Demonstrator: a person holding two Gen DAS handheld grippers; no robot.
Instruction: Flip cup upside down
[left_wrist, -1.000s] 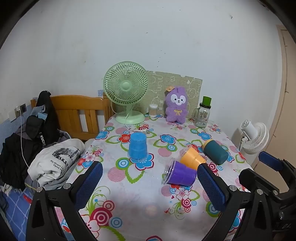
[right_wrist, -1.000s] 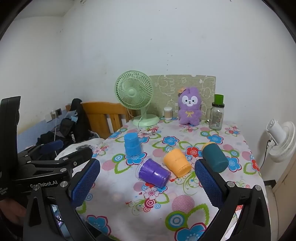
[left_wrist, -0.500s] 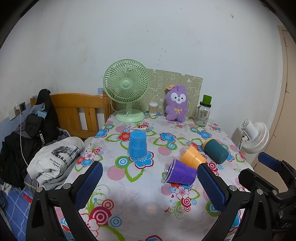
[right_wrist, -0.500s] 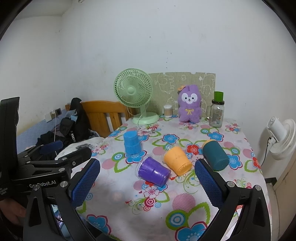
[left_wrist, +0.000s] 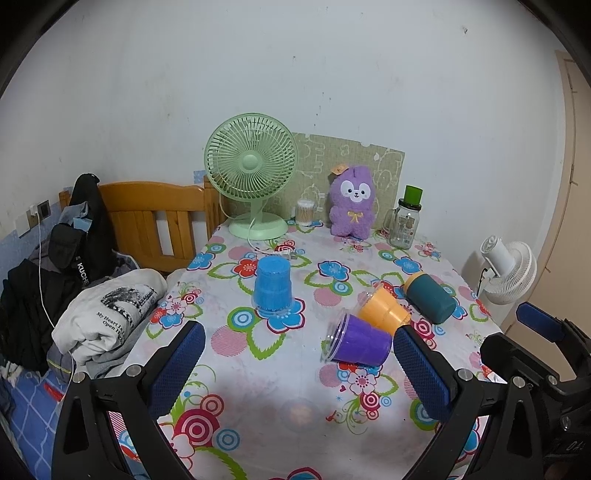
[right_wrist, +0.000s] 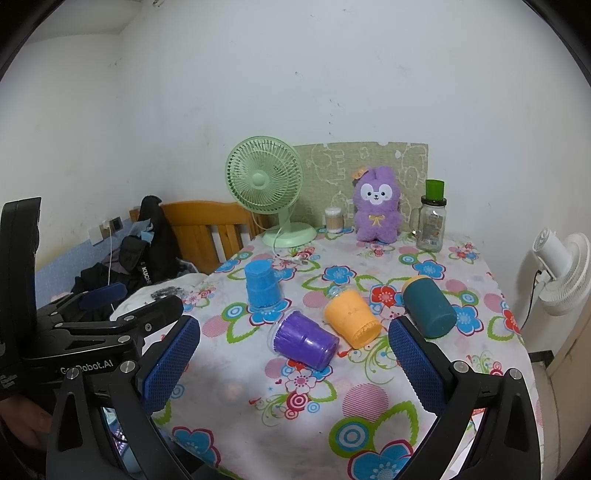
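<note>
A blue cup (left_wrist: 272, 287) (right_wrist: 261, 285) stands upside down on the flowered tablecloth (left_wrist: 295, 391). A purple cup (left_wrist: 358, 344) (right_wrist: 304, 342), an orange cup (left_wrist: 382, 309) (right_wrist: 352, 323) and a teal cup (left_wrist: 430, 297) (right_wrist: 428, 307) lie on their sides to its right. My left gripper (left_wrist: 299, 369) is open and empty, held above the table's near edge. My right gripper (right_wrist: 295, 367) is open and empty too, short of the purple cup. The right gripper also shows at the right of the left wrist view (left_wrist: 539, 350).
A green desk fan (left_wrist: 253, 181), a purple plush toy (left_wrist: 352, 206), a cotton-swab jar (left_wrist: 304, 213) and a glass bottle with green cap (left_wrist: 406, 219) line the table's far edge. A wooden bed frame (left_wrist: 155, 218) with clothes (left_wrist: 107, 317) lies left. A white fan (left_wrist: 508, 269) stands right.
Both grippers stay open. Both views have shifted very slightly, the scene sitting a little lower in the right wrist view. The cups have not moved.
</note>
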